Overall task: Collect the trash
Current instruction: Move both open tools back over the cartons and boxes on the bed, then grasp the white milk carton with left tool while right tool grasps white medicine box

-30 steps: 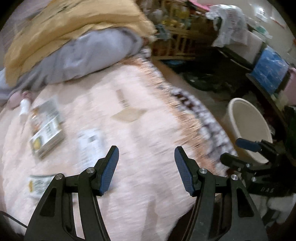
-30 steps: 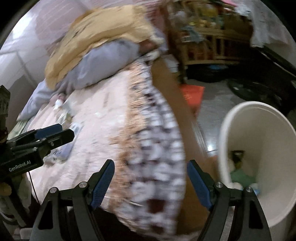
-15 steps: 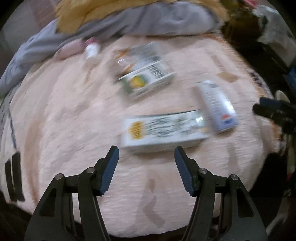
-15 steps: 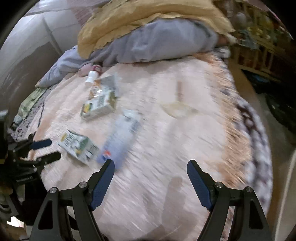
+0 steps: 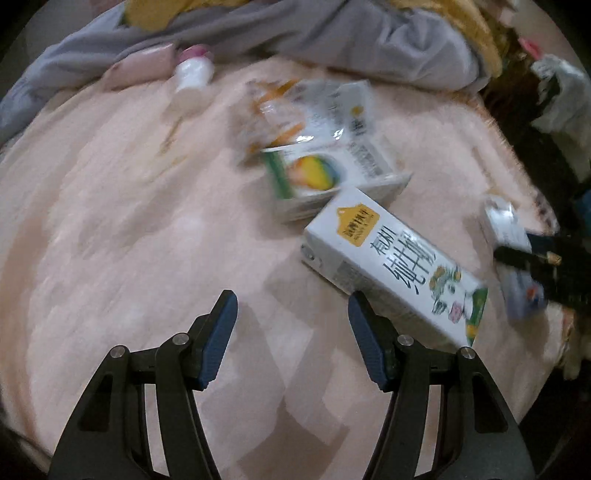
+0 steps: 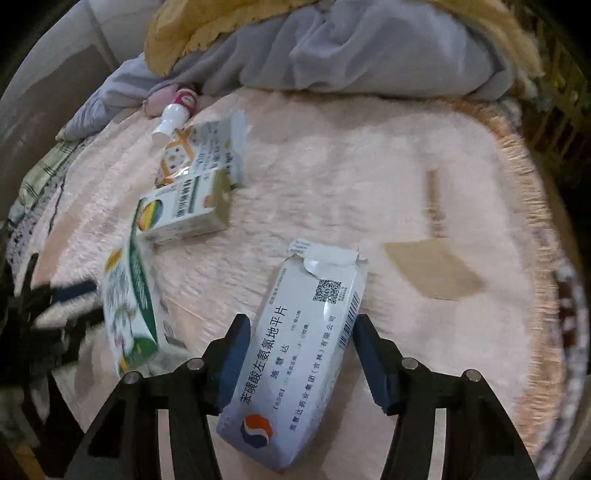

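The right hand-held gripper (image 6: 301,332) points steeply down at a bed covered by a pink fuzzy blanket (image 6: 369,177). A white medicine box (image 6: 295,369) with a torn open end lies flat between its blue pads. Its jaws have just been closing; the pads now sit right at the box's two long edges, though whether they press on it I cannot tell.

The left hand-held gripper (image 5: 291,325) hangs over bare blanket with its jaws apart and nothing between them. Its right fingertip (image 5: 364,314) is just beside the lower edge of a white milk carton (image 5: 395,266) lying on its side; whether the two touch cannot be judged.

Just beyond the milk carton lies a smaller box with a rainbow-coloured emblem (image 6: 181,210), close against the carton's far end. Behind that box sits a crumpled plastic wrapper (image 6: 207,151). Further off, near the heaped grey bedding (image 6: 369,55) and yellow blanket (image 6: 192,33), a small white bottle (image 6: 171,118) lies on its side.
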### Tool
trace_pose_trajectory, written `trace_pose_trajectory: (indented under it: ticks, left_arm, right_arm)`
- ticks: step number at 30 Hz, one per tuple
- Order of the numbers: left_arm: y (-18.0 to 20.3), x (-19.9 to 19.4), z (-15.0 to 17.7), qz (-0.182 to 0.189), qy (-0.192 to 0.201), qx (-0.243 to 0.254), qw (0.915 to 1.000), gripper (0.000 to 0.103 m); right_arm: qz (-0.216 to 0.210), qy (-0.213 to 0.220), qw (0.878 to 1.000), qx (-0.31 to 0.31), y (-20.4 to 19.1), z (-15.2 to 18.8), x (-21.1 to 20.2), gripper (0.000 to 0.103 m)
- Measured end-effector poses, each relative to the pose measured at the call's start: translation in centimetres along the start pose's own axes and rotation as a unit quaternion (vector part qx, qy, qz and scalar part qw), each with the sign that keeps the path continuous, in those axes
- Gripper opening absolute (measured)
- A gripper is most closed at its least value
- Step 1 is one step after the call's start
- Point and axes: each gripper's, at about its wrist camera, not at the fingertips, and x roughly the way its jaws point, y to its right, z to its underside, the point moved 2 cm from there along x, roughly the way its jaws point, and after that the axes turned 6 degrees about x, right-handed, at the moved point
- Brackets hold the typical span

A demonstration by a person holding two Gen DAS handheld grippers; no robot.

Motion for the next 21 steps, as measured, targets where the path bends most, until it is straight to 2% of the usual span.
trace_pose_trajectory:
  ticks: [3, 6, 8, 9, 10, 11, 14, 17, 20, 21]
  left_arm:
    - [0.6, 0.7, -1.6, 0.068, 0.018, -0.025, 0.9972, 0.061]
    - [1.1, -0.5, -2.3, 0.112, 0.031, -0.064, 0.9912, 0.061]
    - [1.6, -1.3, -2.7, 0.116, 0.045, -0.080, 0.9890, 0.069]
    - [1.8, -1.6, -2.8, 0.117, 0.050, -0.090, 0.9878, 0.078]
    - [2.3, -1.5, -3.2, 0.119, 0.053, -0.102, 0.9862, 0.081]
    - [2.8, -1.4, -3.3, 0.116, 0.051, -0.105, 0.9864, 0.081]
    - [5.0, 0.0, -4.3, 0.077, 0.035, -0.093, 0.9920, 0.081]
    - [6.7, 1.3, -4.9, 0.029, 0.025, -0.076, 0.9964, 0.081]
    - [7.1, 2.7, -4.8, 0.011, 0.006, -0.069, 0.9975, 0.080]
    - [7.1, 2.9, -4.6, 0.016, 0.001, -0.071, 0.9973, 0.071]
  right_arm:
    - [0.006, 0.004, 1.000, 0.012, 2.1, 1.2, -1.2, 0.056]
    - [-0.018, 0.010, 0.999, 0.027, 3.0, 1.8, -1.9, 0.057]
    - [-0.022, 0.013, 0.999, 0.027, 3.0, 2.2, -2.2, 0.060]
    - [-0.021, 0.016, 0.999, 0.024, 2.8, 2.3, -2.3, 0.064]
    - [-0.021, 0.018, 0.999, 0.021, 2.6, 2.4, -2.4, 0.068]
    - [-0.021, 0.019, 0.999, 0.019, 2.4, 2.5, -2.4, 0.070]
    - [-0.011, 0.015, 1.000, 0.004, 1.8, 3.0, -2.2, 0.071]
    - [-0.013, 0.014, 1.000, -0.004, 1.3, 2.9, -2.0, 0.071]
    - [-0.020, 0.008, 1.000, -0.002, 1.2, 2.7, -1.5, 0.071]
    - [-0.021, 0.006, 1.000, -0.005, 1.1, 2.6, -1.4, 0.071]
